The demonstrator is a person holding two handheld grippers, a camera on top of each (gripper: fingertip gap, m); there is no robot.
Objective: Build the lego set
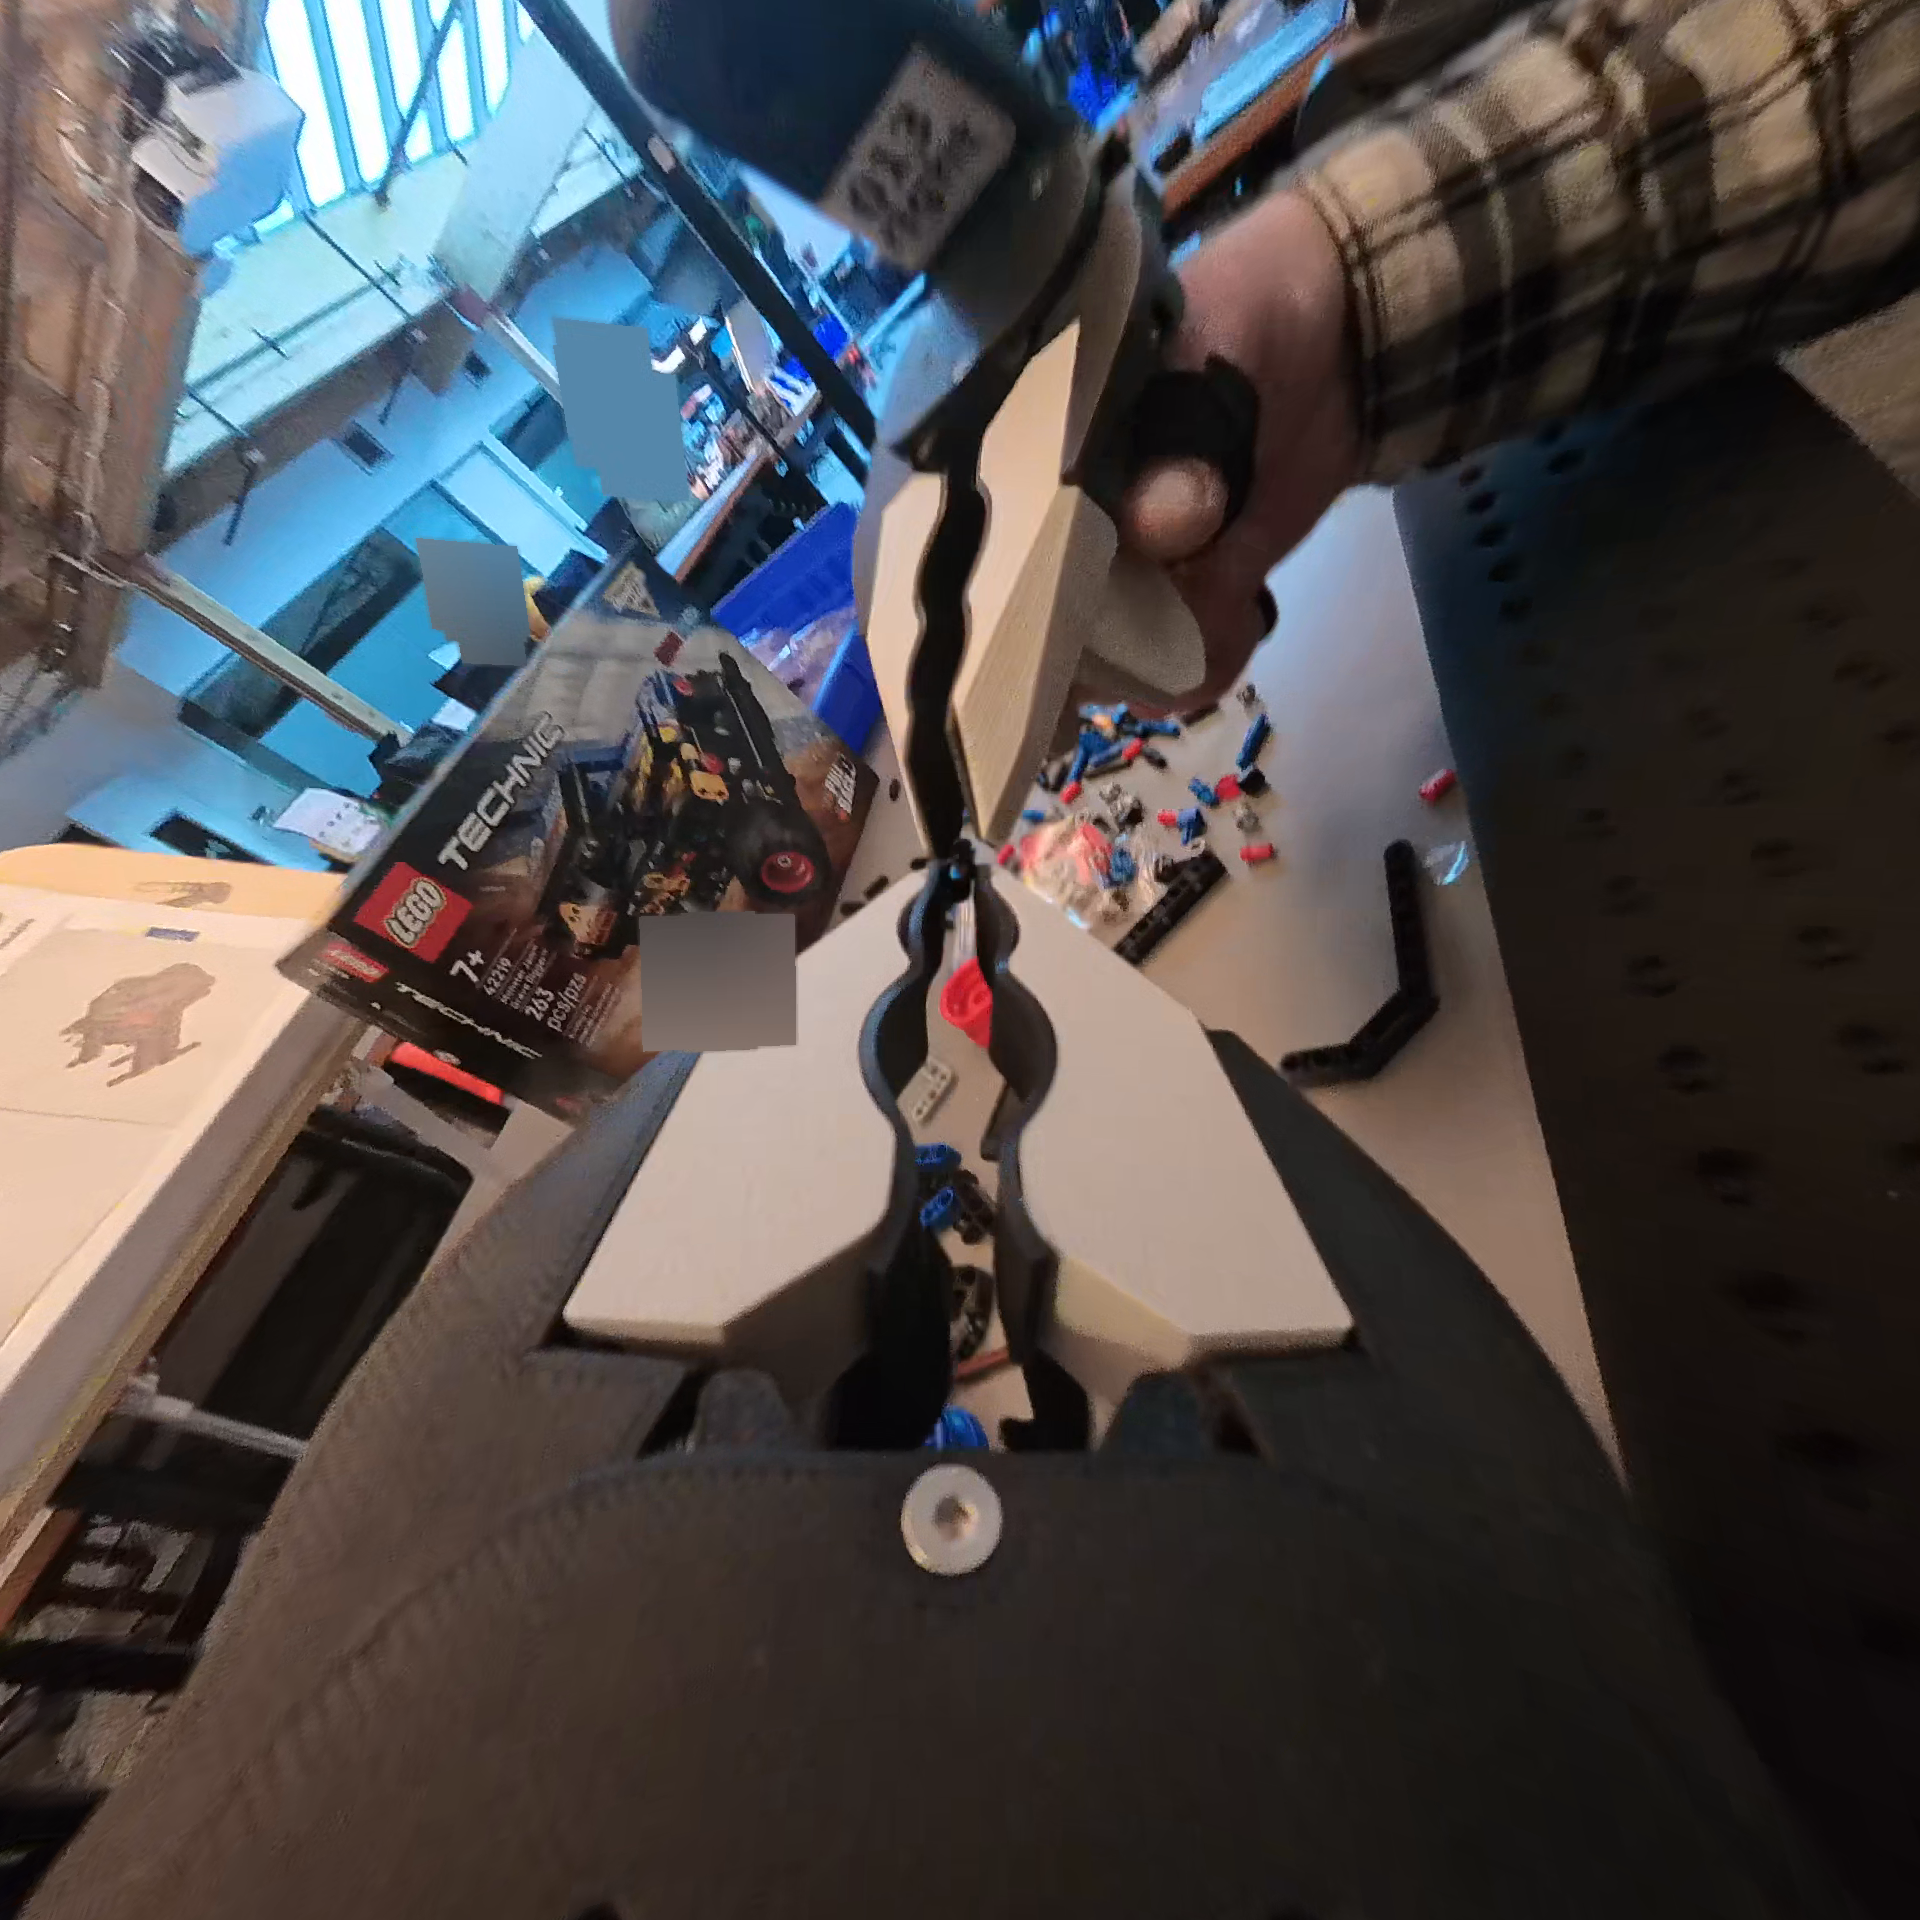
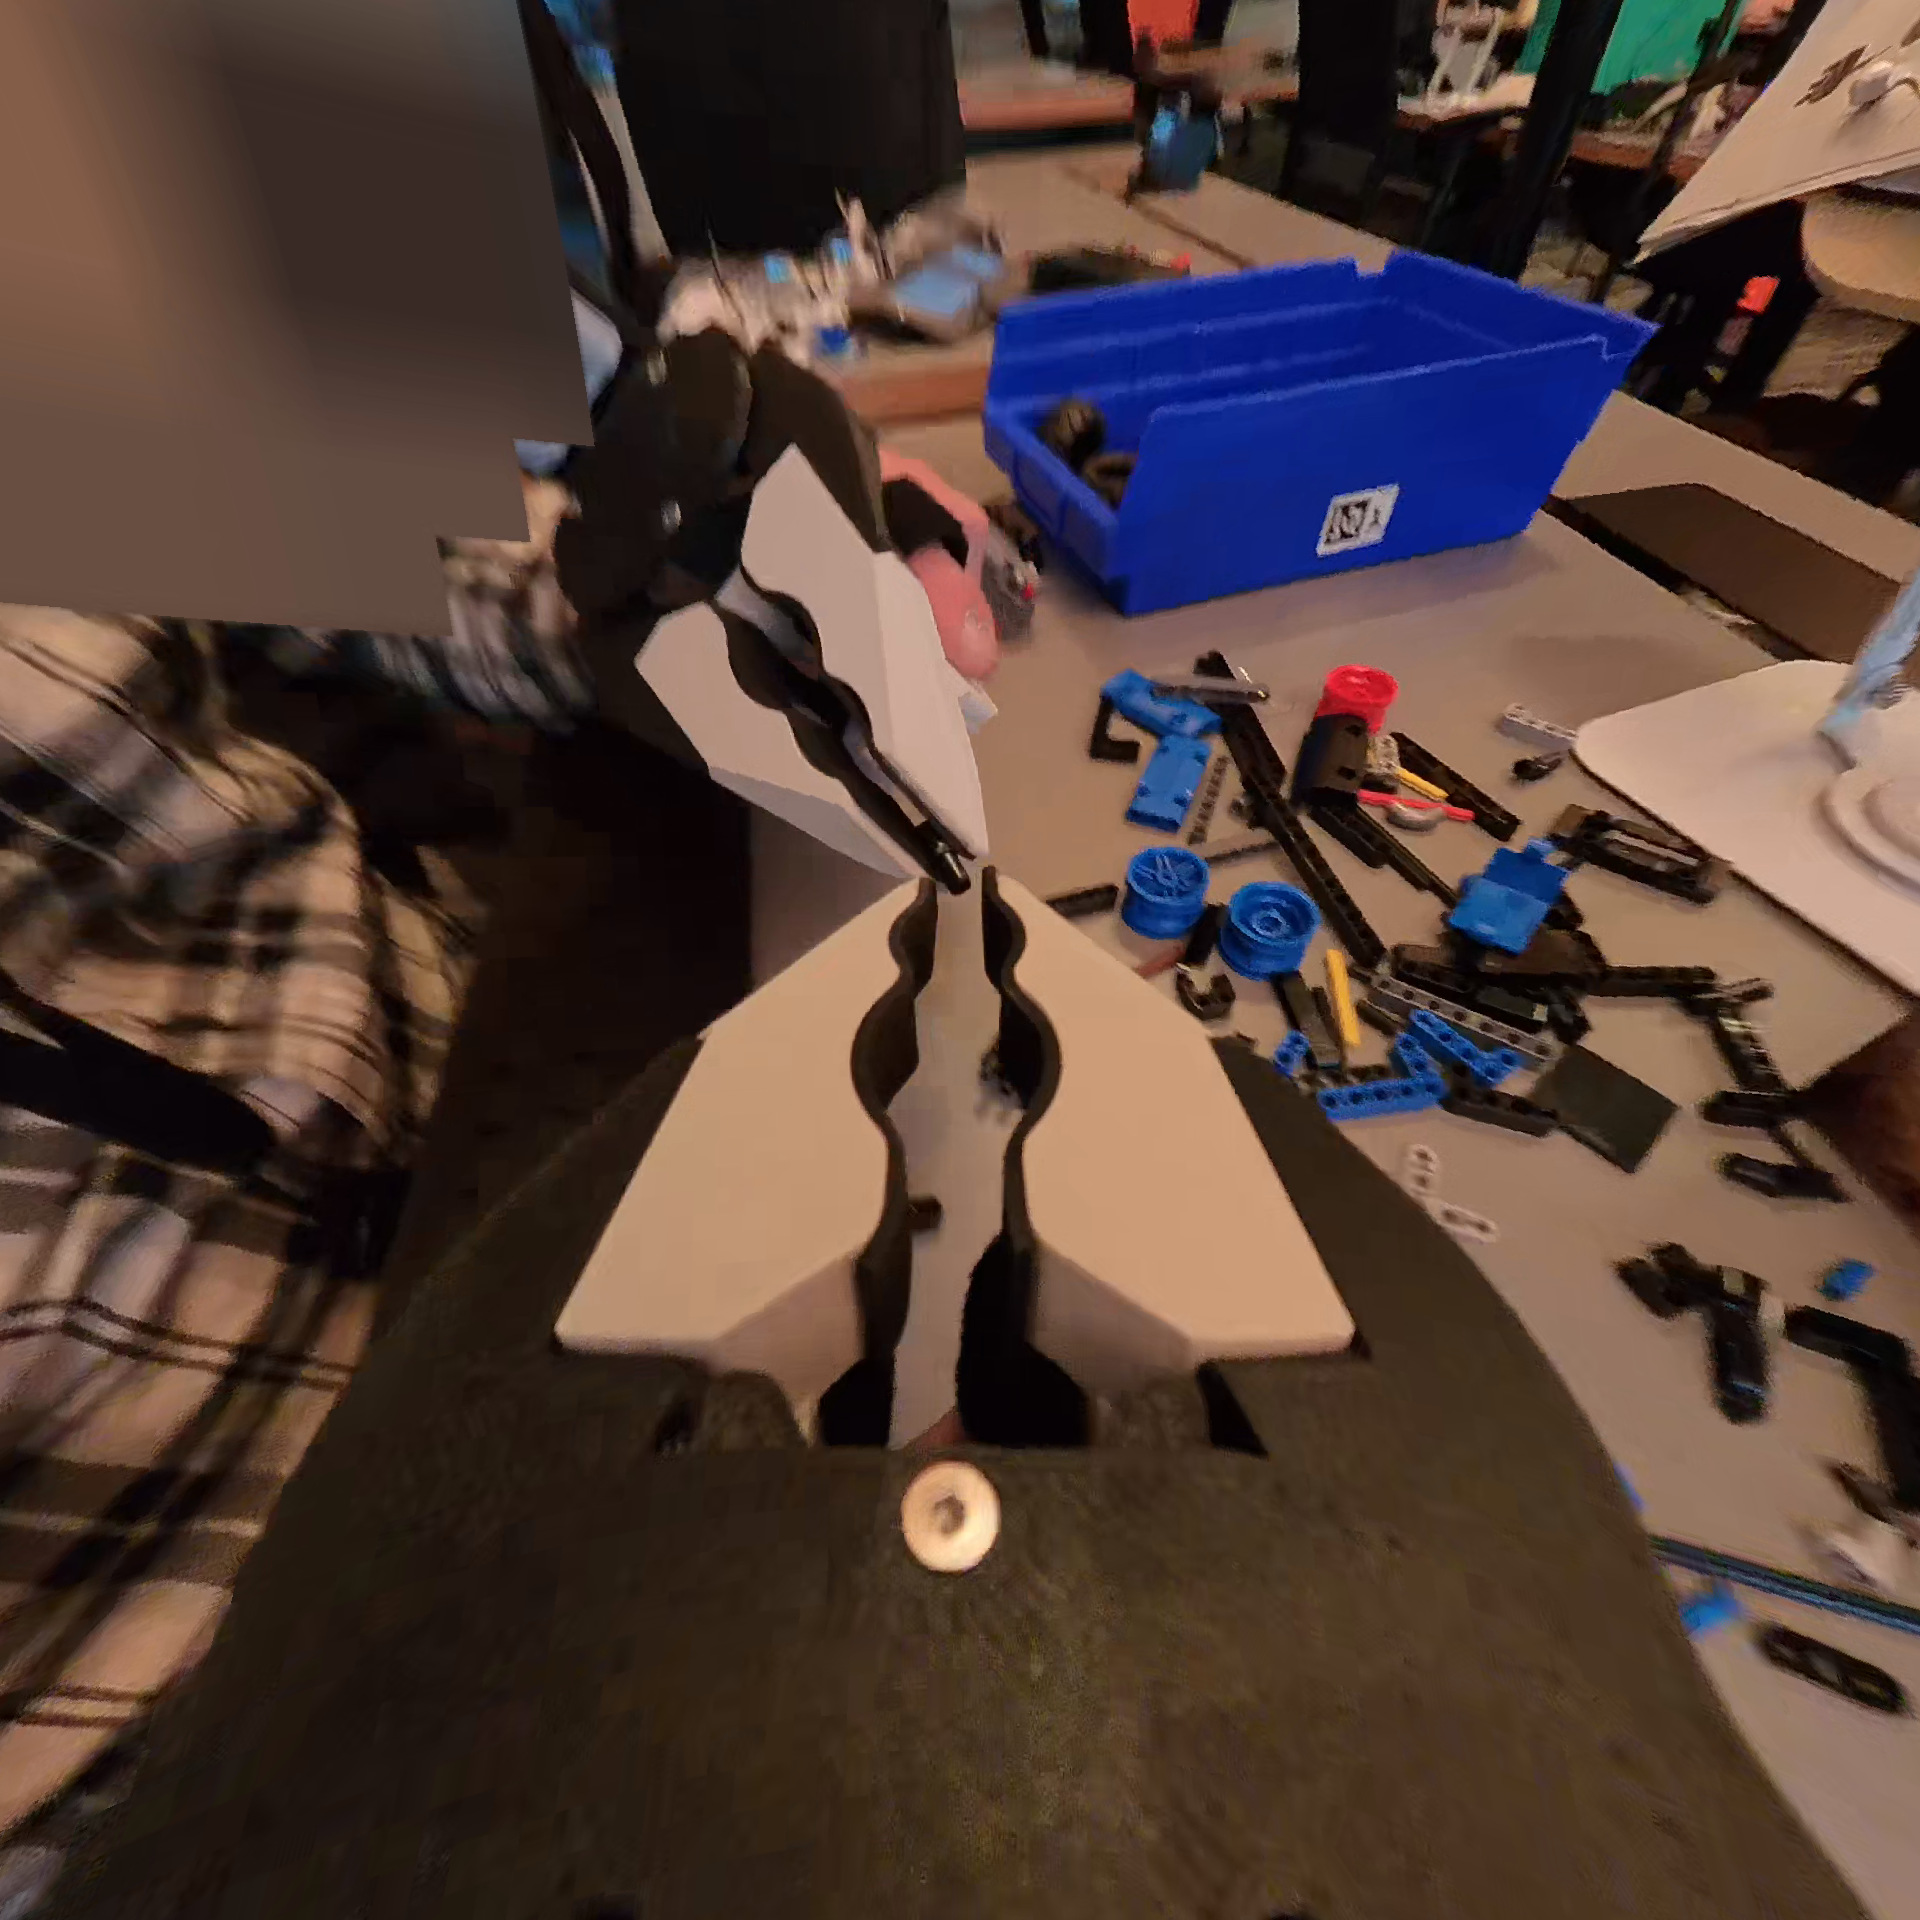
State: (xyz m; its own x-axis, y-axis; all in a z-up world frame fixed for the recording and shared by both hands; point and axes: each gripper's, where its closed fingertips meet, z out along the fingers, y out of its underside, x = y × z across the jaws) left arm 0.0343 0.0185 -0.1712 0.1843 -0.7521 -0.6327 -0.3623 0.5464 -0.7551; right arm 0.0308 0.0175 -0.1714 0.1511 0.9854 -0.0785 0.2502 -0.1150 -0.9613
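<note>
Pin (image 2: pixel 943 868), small and black, sticks out from the tips of the left gripper (image 2: pixel 935 847), which are pinched shut on it. It is held in the air above the table (image 2: pixel 1351 634), at the spot where both grippers meet tip to tip.

The right gripper (image 2: pixel 958 896) has its jaws at a narrow gap, with table showing between them. The free end of the pin sits right at that mouth; whether the right tips touch it cannot be told.

From the left wrist view, the right gripper (image 1: pixel 954 826) comes down from above, nose to nose with the left gripper (image 1: pixel 951 891). A hand (image 1: pixel 1226 436) in a plaid sleeve (image 1: pixel 1558 208) holds it.

Beyond the tips, loose parts (image 2: pixel 1455 997) lie scattered on the table: black beams, blue plates, two blue wheels (image 2: pixel 1164 891) side by side, and a red wheel (image 2: pixel 1359 691) farther back. A blue bin (image 2: pixel 1351 499) stands behind the pile. A black bent beam (image 1: pixel 1392 977) lies apart from the rest. The set's box (image 1: pixel 582 831) stands tilted to the left of the grippers.
</note>
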